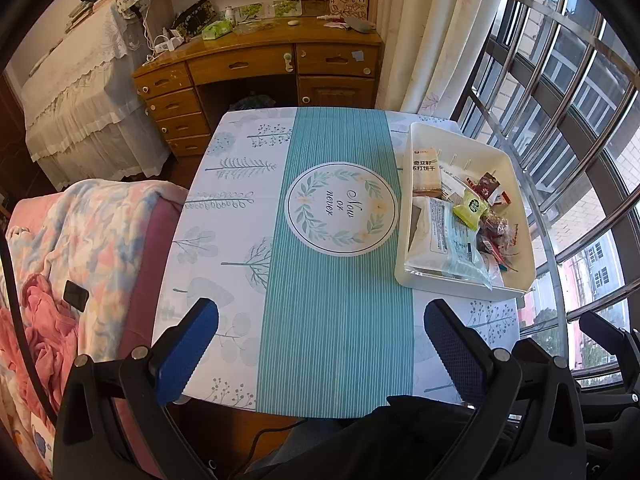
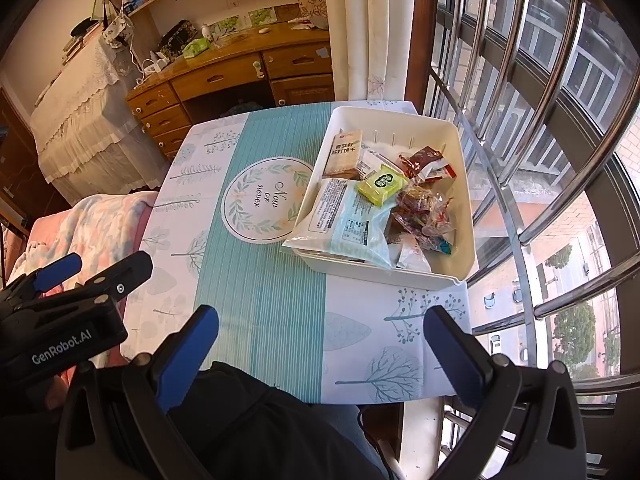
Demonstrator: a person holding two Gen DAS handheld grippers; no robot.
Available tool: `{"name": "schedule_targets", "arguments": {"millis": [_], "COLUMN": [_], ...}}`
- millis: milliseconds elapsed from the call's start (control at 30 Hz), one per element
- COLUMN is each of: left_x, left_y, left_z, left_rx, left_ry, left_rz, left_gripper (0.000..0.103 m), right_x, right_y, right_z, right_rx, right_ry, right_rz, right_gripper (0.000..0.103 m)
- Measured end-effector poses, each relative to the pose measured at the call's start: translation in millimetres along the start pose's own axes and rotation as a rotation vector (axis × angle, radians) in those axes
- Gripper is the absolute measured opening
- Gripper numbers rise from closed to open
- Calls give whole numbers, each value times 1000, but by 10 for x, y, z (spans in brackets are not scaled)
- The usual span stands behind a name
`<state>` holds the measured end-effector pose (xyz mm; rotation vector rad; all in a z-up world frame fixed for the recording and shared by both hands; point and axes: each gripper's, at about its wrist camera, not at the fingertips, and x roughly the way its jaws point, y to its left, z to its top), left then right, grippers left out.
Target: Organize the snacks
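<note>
A white plastic bin [image 1: 516, 184] [image 2: 464, 184] stands at the right side of the table and holds several snacks: a soda-cracker box [image 1: 426, 172] [image 2: 343, 154], a large pale-blue pack [image 1: 448, 240] [image 2: 348, 220], a green packet [image 1: 470, 208] [image 2: 382, 184] and red-brown wrapped sweets [image 1: 496, 228] [image 2: 424, 208]. My left gripper [image 1: 320, 344] is open and empty above the table's near edge. My right gripper [image 2: 320, 352] is open and empty, short of the bin. The left gripper also shows at the left of the right wrist view [image 2: 72, 280].
The table wears a teal-striped floral cloth [image 1: 332, 320] [image 2: 260, 300] with a round emblem. A bed with a pink blanket [image 1: 80, 240] lies to the left. A wooden desk [image 1: 260, 64] stands beyond. A barred window [image 2: 540, 160] runs along the right.
</note>
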<state>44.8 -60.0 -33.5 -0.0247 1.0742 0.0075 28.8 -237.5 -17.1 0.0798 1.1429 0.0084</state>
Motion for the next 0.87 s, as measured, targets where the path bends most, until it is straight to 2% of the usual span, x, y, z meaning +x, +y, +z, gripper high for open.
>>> {"name": "schedule_targets", "arguments": {"millis": [867], "left_x": [58], "left_y": [-22], "left_z": [70], "left_rx": [-1], "left_ry": [5], "left_rz": [8], "left_gripper": [102], "right_x": [26], "right_y": [-17], "right_z": [42], "right_rx": [1], "right_ry": [4], "right_rz": [1], "right_gripper": [103]}}
